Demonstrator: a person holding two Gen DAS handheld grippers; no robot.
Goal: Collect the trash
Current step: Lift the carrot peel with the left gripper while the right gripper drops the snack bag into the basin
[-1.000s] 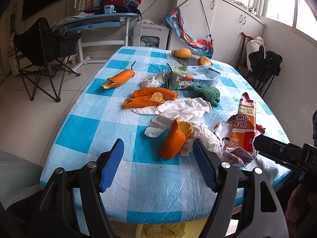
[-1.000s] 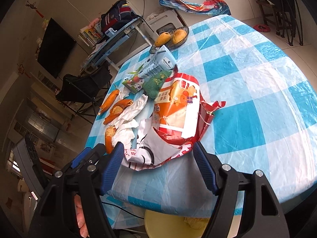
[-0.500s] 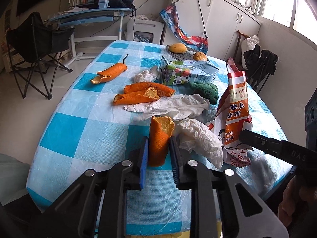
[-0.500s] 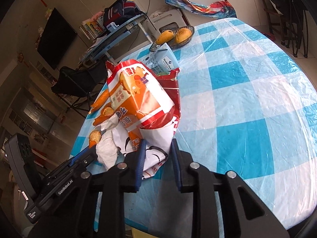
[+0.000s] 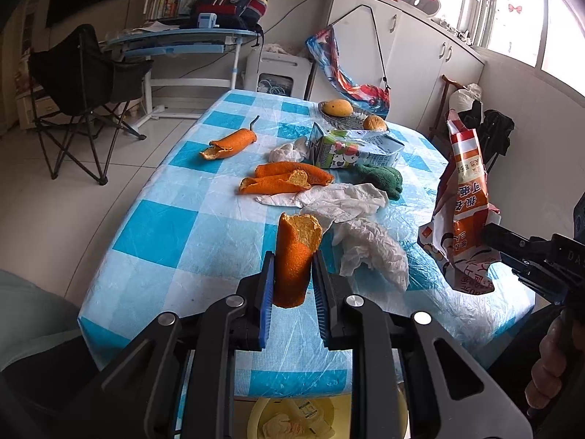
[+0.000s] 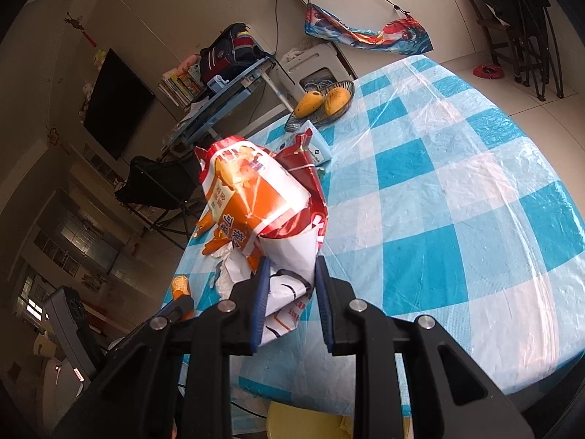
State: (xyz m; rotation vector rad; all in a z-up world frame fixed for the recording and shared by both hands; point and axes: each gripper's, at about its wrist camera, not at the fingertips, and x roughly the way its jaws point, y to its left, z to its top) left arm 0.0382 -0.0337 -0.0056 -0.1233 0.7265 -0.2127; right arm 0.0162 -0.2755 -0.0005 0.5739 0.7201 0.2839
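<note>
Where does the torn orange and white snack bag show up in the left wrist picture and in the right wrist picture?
Left wrist view: torn orange and white snack bag stands at the right edge, held up off the table.
Right wrist view: it fills the centre, pinched in the right claw.
Shared landmark: the dark wire fruit basket with mangoes.

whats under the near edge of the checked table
A yellow plastic basin sits below the blue and white checked table, with crumpled paper and a wrapper inside. The hand-held gripper frames cover most of it, so other contents stay unseen.

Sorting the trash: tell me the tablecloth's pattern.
Blue and white checks on the tablecloth, clearest in the right wrist view.
</note>
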